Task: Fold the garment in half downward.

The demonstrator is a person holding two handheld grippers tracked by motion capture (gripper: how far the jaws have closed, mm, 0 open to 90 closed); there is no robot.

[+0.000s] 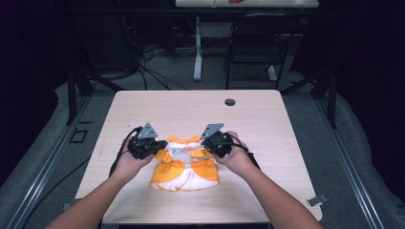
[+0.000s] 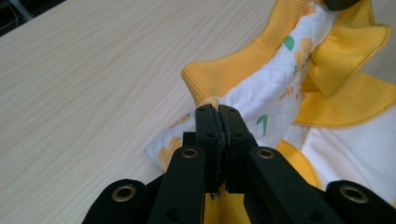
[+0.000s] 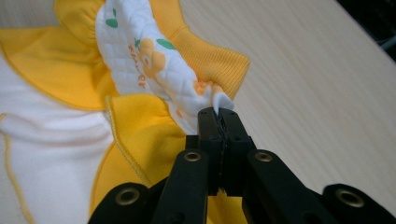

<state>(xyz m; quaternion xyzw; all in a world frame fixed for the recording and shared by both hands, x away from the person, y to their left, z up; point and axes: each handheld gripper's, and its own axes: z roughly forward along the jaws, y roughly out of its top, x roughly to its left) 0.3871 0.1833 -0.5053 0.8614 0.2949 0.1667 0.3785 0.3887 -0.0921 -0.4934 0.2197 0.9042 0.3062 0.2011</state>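
Observation:
A small yellow and white baby garment (image 1: 185, 167) lies flat on the light wooden table (image 1: 267, 124), collar end away from the person. My left gripper (image 1: 157, 147) is shut on the garment's left shoulder; in the left gripper view its black jaws (image 2: 217, 114) pinch the white quilted printed fabric (image 2: 261, 100) beside the yellow ribbed cuff (image 2: 224, 77). My right gripper (image 1: 210, 145) is shut on the right shoulder; in the right gripper view its jaws (image 3: 217, 116) clamp the quilted fabric's (image 3: 144, 56) edge by the ribbed cuff (image 3: 210, 58).
A round grommet hole (image 1: 230, 102) sits near the table's far edge. Beyond the table stand a black chair (image 1: 258, 43) and a white table leg (image 1: 197, 47), with cables on the floor. Bare tabletop lies on both sides of the garment.

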